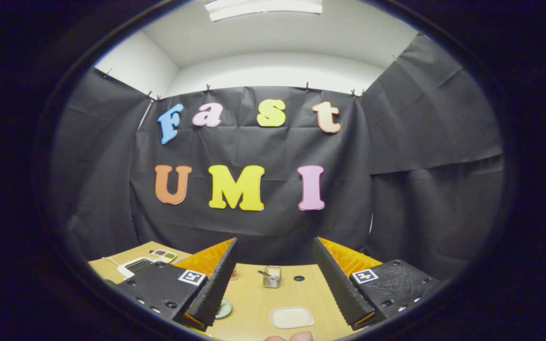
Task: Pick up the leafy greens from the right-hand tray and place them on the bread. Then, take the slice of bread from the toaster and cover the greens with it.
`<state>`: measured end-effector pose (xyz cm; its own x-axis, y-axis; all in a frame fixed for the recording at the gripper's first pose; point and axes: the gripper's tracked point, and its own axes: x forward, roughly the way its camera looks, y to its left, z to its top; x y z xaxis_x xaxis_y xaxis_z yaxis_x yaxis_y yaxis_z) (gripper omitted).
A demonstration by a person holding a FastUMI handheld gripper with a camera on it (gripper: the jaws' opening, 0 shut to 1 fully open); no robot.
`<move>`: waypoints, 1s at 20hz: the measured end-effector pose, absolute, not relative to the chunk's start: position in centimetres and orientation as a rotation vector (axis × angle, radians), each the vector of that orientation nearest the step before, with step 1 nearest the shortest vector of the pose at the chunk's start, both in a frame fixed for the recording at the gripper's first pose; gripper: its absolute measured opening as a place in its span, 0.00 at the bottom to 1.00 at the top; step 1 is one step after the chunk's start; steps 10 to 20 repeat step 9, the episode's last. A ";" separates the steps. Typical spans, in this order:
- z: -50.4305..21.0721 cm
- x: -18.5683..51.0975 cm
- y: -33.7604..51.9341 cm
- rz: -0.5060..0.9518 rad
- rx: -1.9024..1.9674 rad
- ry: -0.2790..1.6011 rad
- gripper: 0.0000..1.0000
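Tongs [273, 279] gape empty above the surface [254, 298]; a white tray [292, 317] sits near, its contents unclear; aim lower.

no readable text; only square black-and-white marker tags [192, 277] sit on the gripper's [273, 279] wide-apart fingers.

Table [254, 303]: light wooden top — a small dark round hole [298, 278] sits in it toward the far edge.
Wire basket [271, 277]: small metal mesh holder on the far part of the table, just beside the hole.
White device [133, 266]: flat, with a dark grille — a thin cord leads off it.
Ceiling light [263, 7]: bright panel overhead.
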<state>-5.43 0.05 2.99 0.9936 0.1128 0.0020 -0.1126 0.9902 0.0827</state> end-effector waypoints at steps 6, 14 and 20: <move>3.8 -7.9 3.5 0.142 0.127 0.026 0.96; 4.5 -8.0 4.0 0.145 0.125 0.018 0.96; 4.5 -8.0 4.0 0.145 0.125 0.018 0.96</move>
